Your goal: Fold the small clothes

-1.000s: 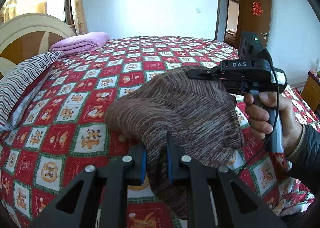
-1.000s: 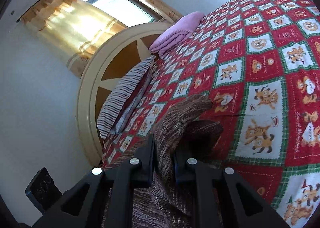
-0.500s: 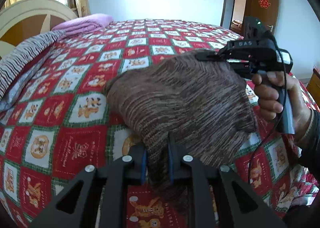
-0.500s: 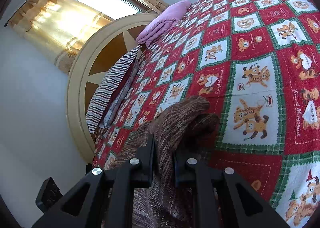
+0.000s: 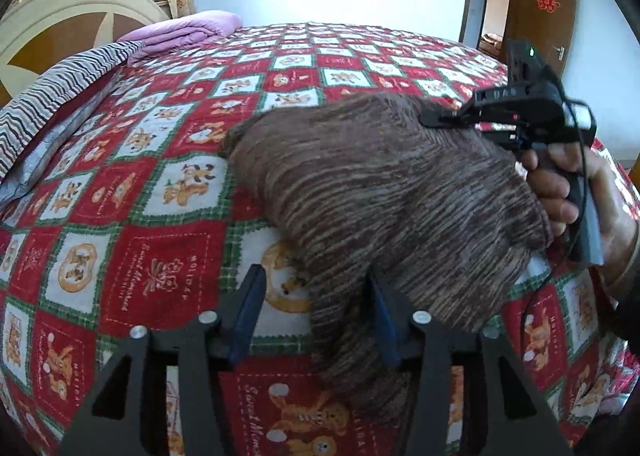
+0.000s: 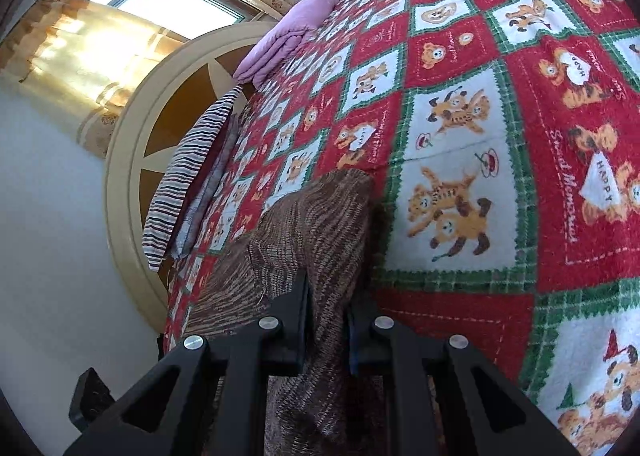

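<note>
A brown striped knitted garment [image 5: 384, 191] lies doubled over on the red bear-patterned bedspread [image 5: 160, 272]. My left gripper [image 5: 316, 308] is low over the near edge, its jaws opening. A fold of the knit still lies between them against the right pad, while the left pad stands apart from it. My right gripper [image 6: 328, 320] is shut on another edge of the garment [image 6: 320, 223]. In the left wrist view the right gripper [image 5: 436, 120] sits at the far right side of the cloth, held by a hand [image 5: 560, 191].
A striped pillow [image 5: 52, 95] and a folded pink blanket [image 5: 184, 29] lie by the rounded headboard [image 5: 72, 27] at the left. A window with curtains [image 6: 92, 43] is behind it. A brown door [image 5: 540, 23] stands open at the far right.
Both grippers came down with the garment, which now rests on the bedspread. My left gripper's jaws have spread apart from the fold they pinched. The right gripper stays clamped.
</note>
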{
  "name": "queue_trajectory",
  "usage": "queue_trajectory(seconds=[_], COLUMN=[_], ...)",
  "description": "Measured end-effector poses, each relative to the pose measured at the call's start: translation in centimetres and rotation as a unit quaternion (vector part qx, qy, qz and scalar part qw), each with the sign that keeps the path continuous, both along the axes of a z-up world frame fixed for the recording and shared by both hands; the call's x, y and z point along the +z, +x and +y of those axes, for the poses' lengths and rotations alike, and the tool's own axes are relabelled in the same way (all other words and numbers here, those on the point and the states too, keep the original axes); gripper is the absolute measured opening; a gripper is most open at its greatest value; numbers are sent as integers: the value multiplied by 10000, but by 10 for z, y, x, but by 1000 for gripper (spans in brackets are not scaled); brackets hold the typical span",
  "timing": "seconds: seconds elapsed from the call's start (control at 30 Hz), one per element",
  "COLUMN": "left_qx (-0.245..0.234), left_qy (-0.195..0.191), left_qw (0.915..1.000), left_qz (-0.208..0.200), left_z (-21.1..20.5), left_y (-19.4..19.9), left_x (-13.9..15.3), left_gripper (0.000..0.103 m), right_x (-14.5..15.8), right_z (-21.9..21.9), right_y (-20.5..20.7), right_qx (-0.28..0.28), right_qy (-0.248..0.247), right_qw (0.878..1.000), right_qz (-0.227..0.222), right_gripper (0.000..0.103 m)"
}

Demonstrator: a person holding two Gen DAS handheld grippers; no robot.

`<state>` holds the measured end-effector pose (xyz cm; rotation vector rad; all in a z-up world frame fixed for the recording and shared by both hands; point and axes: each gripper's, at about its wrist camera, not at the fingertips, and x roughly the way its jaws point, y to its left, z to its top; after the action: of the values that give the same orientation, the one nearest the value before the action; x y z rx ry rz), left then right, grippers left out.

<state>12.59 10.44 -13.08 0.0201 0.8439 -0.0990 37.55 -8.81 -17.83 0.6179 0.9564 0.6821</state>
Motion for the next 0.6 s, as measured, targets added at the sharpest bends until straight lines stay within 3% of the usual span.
queue_trajectory(seconds=[0.07,0.17,0.23,0.3,0.33,0.4,0.53,0.6], left_qx=[32,190,315,449,496,622,787,923], left_qy=[-112,-38,238,448,526,687,781,723], left_qw=[9998,9984,9966,9952,9951,9940,9936,9925], left_qz=[-177,-535,-727,-743,-674,-581,-224,-346], left_z=[4,8,8,11,14,15,18,22], left_y=[-1,2,12,29,37,50,61,58], left_x=[12,28,31,26,21,9,-13,-17], left_gripper=[59,83,83,83,83,84,86,97], right_x=[2,16,33,54,63,74,54,35], right_z=[0,-6,-13,-17,-17,-9,15,20], right_y=[1,-7,-21,-42,-52,-76,-104,-107], right_qx=[-54,-284,-450,-430,-352,7,692,754], right_qy=[-80,-318,-394,-326,-293,-317,-793,-1101], right_qw=[9999,9987,9966,9942,9929,9901,9868,9858], right_qz=[-32,-288,-570,-933,-1096,-1370,-1230,-1015], right_gripper=[17,21,24,36,44,48,48,48])
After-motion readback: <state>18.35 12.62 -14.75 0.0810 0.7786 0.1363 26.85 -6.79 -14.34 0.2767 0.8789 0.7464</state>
